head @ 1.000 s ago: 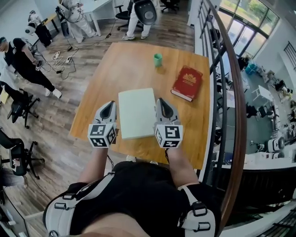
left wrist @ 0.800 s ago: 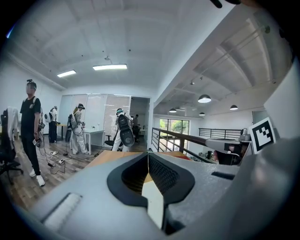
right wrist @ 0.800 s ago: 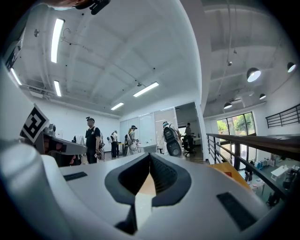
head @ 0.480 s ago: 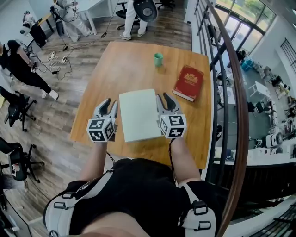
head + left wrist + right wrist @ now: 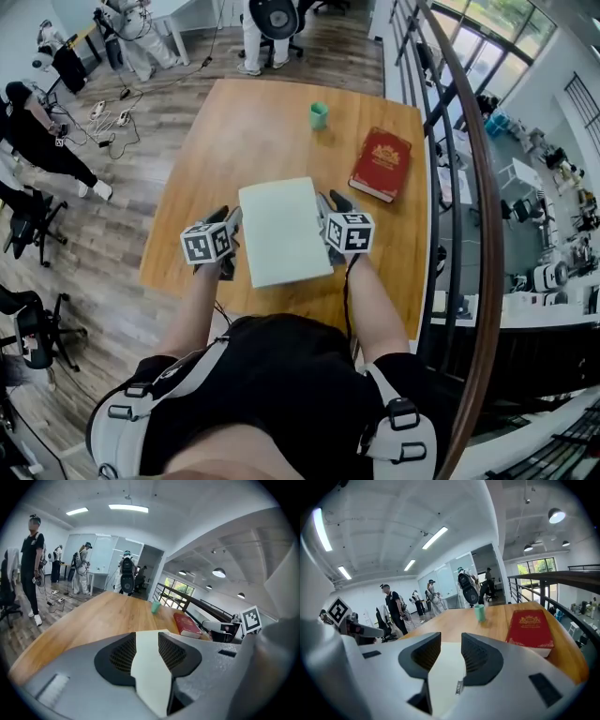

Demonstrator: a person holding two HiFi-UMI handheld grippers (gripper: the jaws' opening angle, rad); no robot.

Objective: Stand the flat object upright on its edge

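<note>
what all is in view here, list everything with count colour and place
table: one, light brown wood, centre of the head view
flat board: one, pale greenish white, lying flat on the table's near part
red book: one, red with gold print, flat on the table's right side
cup: one, green, upright near the table's far edge
railing: one, dark, along the table's right
office chairs: at least two, black, on the floor at left
people: several, in black or white, left of and beyond the table
left claw: one, grey, at the board's left edge, jaws opening, board showing in the gap
right claw: one, grey, at the board's right edge, jaws opening, board showing in the gap
</note>
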